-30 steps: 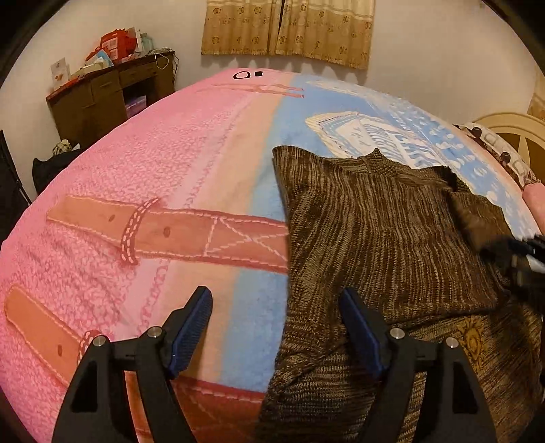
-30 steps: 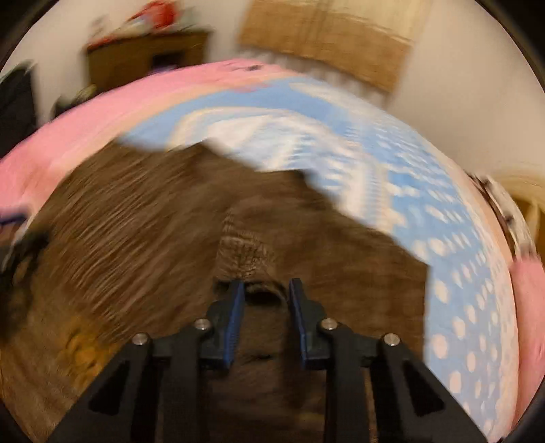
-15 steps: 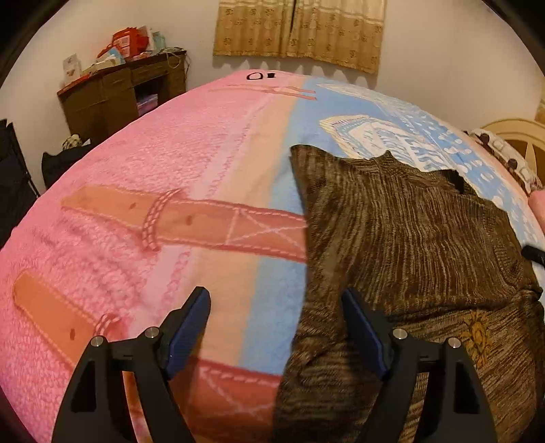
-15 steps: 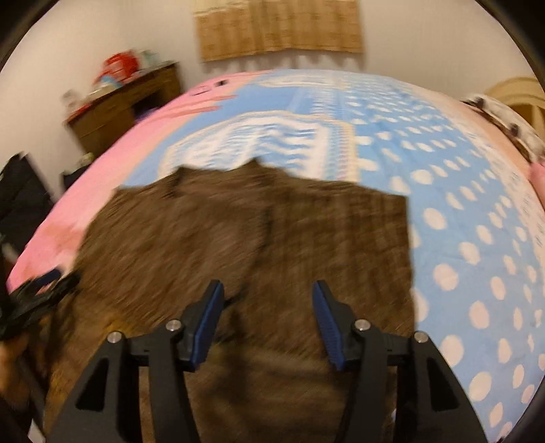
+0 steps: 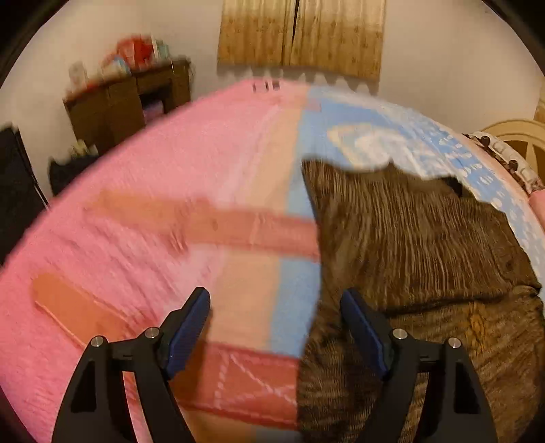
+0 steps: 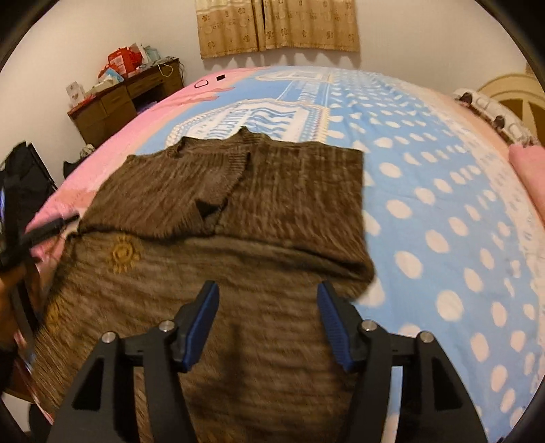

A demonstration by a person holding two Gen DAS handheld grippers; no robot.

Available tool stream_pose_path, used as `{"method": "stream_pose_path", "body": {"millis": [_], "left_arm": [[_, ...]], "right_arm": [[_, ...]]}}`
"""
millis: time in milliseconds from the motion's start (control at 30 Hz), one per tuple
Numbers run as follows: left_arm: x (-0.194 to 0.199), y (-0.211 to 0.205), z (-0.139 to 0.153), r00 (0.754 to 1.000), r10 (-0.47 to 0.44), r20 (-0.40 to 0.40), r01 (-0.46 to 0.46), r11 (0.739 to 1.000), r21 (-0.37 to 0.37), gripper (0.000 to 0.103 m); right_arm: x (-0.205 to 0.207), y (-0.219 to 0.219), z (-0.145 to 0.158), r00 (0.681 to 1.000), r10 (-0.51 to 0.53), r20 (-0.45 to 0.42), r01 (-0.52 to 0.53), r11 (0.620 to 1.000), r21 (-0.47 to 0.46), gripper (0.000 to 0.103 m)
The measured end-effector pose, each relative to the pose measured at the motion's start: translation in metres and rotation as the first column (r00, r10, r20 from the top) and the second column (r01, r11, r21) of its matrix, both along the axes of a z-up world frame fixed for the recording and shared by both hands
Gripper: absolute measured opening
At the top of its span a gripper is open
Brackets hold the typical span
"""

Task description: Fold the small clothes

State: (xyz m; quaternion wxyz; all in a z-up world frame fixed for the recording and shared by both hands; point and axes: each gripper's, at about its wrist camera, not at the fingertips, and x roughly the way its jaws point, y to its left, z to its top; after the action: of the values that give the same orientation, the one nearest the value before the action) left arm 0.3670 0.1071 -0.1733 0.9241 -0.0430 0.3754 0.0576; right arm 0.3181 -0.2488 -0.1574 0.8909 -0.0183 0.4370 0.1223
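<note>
Brown knit sweater lies flat on the pink-and-blue blanketed bed, long axis running to the far curtains, collar pointing that way, sleeves folded across chest. Left gripper over sweater's left edge, right gripper over its hem; both w/ jaws spread wide, empty.

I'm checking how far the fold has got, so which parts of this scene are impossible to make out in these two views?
- Near hem of the brown sweater: cut off by the bottom edge, behind the right gripper, right wrist view.
- Blanket pattern: motion-blurred, left wrist view.
- Items on the wooden desk: too small, both views.
- Left gripper: only a dark sliver at the right wrist view's left edge.
</note>
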Motion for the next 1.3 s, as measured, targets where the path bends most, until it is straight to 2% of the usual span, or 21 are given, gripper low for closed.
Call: {"method": "stream_pose_path", "body": {"millis": [100, 233, 333, 367, 400, 433, 467, 500, 533, 600, 667, 767, 800, 900, 967, 1000, 1033, 1100, 1200, 1267, 1300], "left_arm": [[0.015, -0.011, 0.019, 0.998, -0.063, 0.031, 0.063, 0.998, -0.014, 0.08], [0.06, -0.027, 0.019, 0.994, -0.106, -0.009, 0.106, 0.994, 0.034, 0.08], [0.1, -0.025, 0.008, 0.99, -0.127, -0.066, 0.123, 0.991, -0.054, 0.078], [0.115, -0.024, 0.0, 0.986, -0.129, -0.102, 0.122, 0.99, -0.075, 0.073], [0.124, -0.023, -0.008, 0.984, -0.122, -0.129, 0.111, 0.99, -0.087, 0.05], [0.13, -0.022, -0.014, 0.978, -0.139, -0.155, 0.122, 0.986, -0.114, 0.034], [0.132, -0.021, -0.015, 0.977, -0.154, -0.151, 0.134, 0.982, -0.134, 0.032], [0.13, -0.021, -0.012, 0.977, -0.171, -0.131, 0.153, 0.979, -0.138, 0.017], [0.126, -0.021, -0.008, 0.976, -0.185, -0.117, 0.169, 0.976, -0.137, 0.011], [0.115, -0.015, 0.004, 0.983, -0.173, -0.06, 0.165, 0.979, -0.119, 0.007], [0.112, -0.001, 0.006, 0.988, -0.15, -0.037, 0.143, 0.979, -0.146, 0.007], [0.122, 0.02, -0.017, 0.988, -0.087, -0.124, 0.071, 0.989, -0.131, 0.005], [0.119, 0.025, -0.017, 0.99, -0.094, -0.104, 0.075, 0.983, -0.169, 0.005], [0.109, 0.028, -0.007, 0.994, -0.098, -0.041, 0.087, 0.973, -0.211, 0.007], [0.107, 0.026, 0.001, 0.995, -0.102, -0.008, 0.096, 0.961, -0.258, 0.034], [0.107, 0.024, 0.005, 0.996, -0.088, 0.011, 0.087, 0.957, -0.276, 0.066], [0.104, 0.023, 0.01, 0.997, -0.065, 0.043, 0.075, 0.955, -0.288, 0.084], [0.105, 0.017, 0.014, 0.996, -0.048, 0.082, 0.069, 0.956, -0.285, 0.087], [0.123, -0.003, 0.004, 0.996, -0.084, 0.005, 0.083, 0.977, -0.197, 0.086], [0.132, -0.014, -0.003, 0.995, -0.104, -0.01, 0.101, 0.985, -0.14, 0.085], [0.132, -0.016, -0.007, 0.993, -0.114, -0.021, 0.11, 0.986, -0.128, 0.063]], "right_arm": [[-0.013, 0.0, 0.0, 1.0, -0.002, 0.018, 0.002, 1.0, 0.002, 0.063], [-0.019, 0.006, -0.001, 0.999, 0.002, 0.04, -0.002, 1.0, 0.001, 0.063], [-0.025, 0.014, -0.001, 0.998, 0.018, 0.06, -0.017, 1.0, -0.014, 0.063], [-0.027, 0.015, -0.001, 0.998, 0.022, 0.065, -0.021, 1.0, -0.019, 0.063], [-0.028, 0.017, -0.002, 0.997, 0.026, 0.071, -0.024, 0.999, -0.025, 0.063], [-0.029, 0.017, -0.002, 0.997, 0.029, 0.077, -0.027, 0.999, -0.034, 0.063], [-0.03, 0.017, -0.003, 0.996, 0.029, 0.08, -0.026, 0.999, -0.04, 0.063], [-0.03, 0.017, -0.005, 0.996, 0.026, 0.081, -0.023, 0.999, -0.045, 0.063], [-0.03, 0.015, -0.007, 0.997, 0.023, 0.08, -0.019, 0.999, -0.042, 0.064], [-0.029, 0.014, -0.011, 0.997, 0.015, 0.074, -0.013, 0.999, -0.032, 0.064], [-0.027, 0.016, -0.017, 0.998, 0.014, 0.064, -0.012, 0.999, -0.03, 0.064], [-0.028, 0.021, -0.021, 0.998, 0.021, 0.055, -0.02, 0.999, -0.026, 0.064], [-0.029, 0.023, -0.02, 0.998, 0.025, 0.06, -0.024, 0.999, -0.021, 0.064], [-0.031, 0.026, -0.021, 0.998, 0.031, 0.063, -0.029, 0.999, -0.023, 0.064], [-0.031, 0.028, -0.024, 0.998, 0.029, 0.057, -0.027, 0.999, -0.032, 0.064], [-0.03, 0.028, -0.025, 0.998, 0.027, 0.051, -0.026, 0.999, -0.033, 0.064], [-0.031, 0.029, -0.026, 0.998, 0.026, 0.05, -0.025, 0.999, -0.032, 0.064], [-0.033, 0.029, -0.025, 0.998, 0.023, 0.055, -0.022, 0.999, -0.03, 0.064], [-0.033, 0.028, -0.025, 0.998, 0.017, 0.058, -0.016, 0.999, -0.028, 0.064], [-0.033, 0.026, -0.027, 0.999, 0.012, 0.05, -0.011, 1.0, -0.026, 0.064], [-0.032, 0.025, -0.031, 0.999, 0.009, 0.039, -0.008, 1.0, -0.027, 0.064]]}}
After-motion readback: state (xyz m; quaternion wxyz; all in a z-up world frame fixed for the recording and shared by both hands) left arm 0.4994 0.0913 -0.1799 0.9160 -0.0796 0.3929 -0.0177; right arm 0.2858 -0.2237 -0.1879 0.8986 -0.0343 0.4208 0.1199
